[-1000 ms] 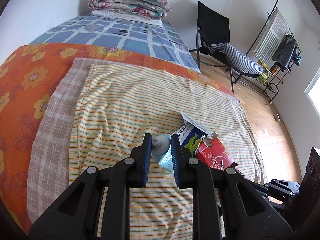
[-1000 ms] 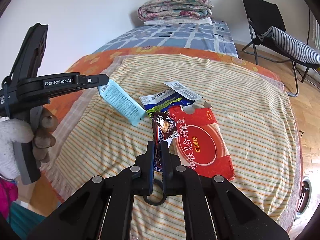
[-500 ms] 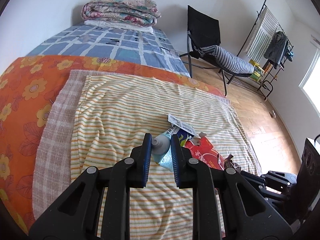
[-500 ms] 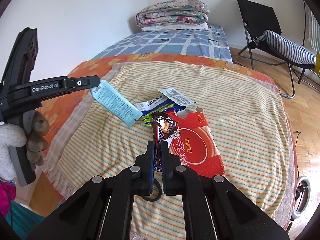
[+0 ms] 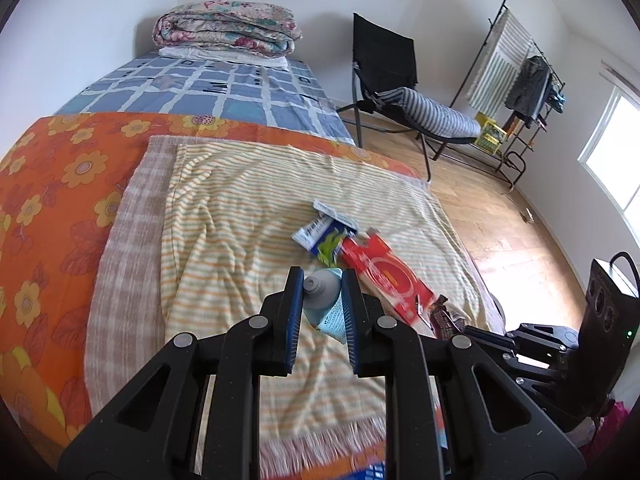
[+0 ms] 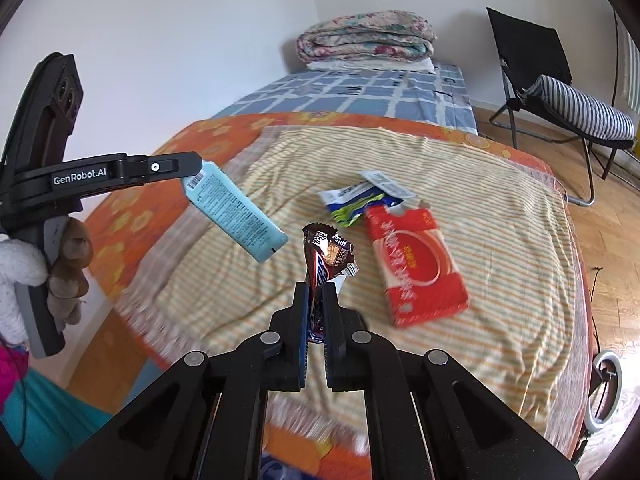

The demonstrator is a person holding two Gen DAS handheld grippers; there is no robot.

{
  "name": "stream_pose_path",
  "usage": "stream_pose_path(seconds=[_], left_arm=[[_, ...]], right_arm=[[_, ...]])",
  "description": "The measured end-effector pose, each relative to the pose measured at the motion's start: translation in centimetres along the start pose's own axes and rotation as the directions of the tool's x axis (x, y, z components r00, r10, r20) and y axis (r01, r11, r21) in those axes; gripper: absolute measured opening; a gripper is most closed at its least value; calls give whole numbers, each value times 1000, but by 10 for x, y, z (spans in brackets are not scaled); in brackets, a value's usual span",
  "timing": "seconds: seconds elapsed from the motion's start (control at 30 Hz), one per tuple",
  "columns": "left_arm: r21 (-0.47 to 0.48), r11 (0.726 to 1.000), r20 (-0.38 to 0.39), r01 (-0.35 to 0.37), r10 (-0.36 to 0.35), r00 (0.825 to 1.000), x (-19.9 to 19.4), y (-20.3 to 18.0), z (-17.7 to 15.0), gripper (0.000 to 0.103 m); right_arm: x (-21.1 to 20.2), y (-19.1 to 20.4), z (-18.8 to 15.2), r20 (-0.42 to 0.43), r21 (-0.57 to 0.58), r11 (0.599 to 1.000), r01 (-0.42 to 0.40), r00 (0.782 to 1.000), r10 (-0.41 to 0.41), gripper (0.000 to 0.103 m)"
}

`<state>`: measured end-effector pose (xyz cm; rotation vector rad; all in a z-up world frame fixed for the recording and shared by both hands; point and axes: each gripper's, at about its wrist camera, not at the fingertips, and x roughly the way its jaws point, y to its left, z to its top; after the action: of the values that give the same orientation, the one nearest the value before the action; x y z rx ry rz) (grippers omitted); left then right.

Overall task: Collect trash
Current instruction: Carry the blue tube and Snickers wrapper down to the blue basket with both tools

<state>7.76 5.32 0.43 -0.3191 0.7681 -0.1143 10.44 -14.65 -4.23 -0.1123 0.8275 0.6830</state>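
Observation:
My left gripper [image 5: 320, 280] is shut on a light blue tube [image 5: 326, 304], held in the air above the bed; the tube also shows in the right wrist view [image 6: 234, 210], hanging from the left gripper's fingers [image 6: 176, 166]. My right gripper [image 6: 316, 292] is shut on a brown candy bar wrapper [image 6: 326, 256], lifted above the striped blanket [image 6: 460, 184]. A flat red carton [image 6: 416, 266] and a blue-green-white packet [image 6: 360, 200] lie on the blanket beyond both grippers; they also show in the left wrist view as the carton [image 5: 384, 276] and the packet [image 5: 324, 236].
The bed has an orange flowered sheet [image 5: 52, 200] and a blue checked cover [image 5: 208, 92] with a folded quilt [image 5: 224, 28] at the far end. A black folding chair [image 5: 396, 92] and a clothes rack [image 5: 516, 80] stand on the wooden floor to the right.
Both grippers have pulled back and up from the trash pile with their items; the carton and packet now lie farther ahead on the blanket.

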Motion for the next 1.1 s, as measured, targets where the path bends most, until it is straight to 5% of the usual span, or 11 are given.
stream_pose_path(seconds=[0.47, 1.1], left_arm=[[54, 997, -58, 45, -42, 997, -59, -21, -77, 18], [97, 994, -176, 53, -35, 984, -62, -29, -158, 18]], right_arm=[[-46, 36, -73, -34, 7, 999, -47, 998, 47, 5], [-65, 76, -162, -179, -2, 992, -123, 976, 121, 5]])
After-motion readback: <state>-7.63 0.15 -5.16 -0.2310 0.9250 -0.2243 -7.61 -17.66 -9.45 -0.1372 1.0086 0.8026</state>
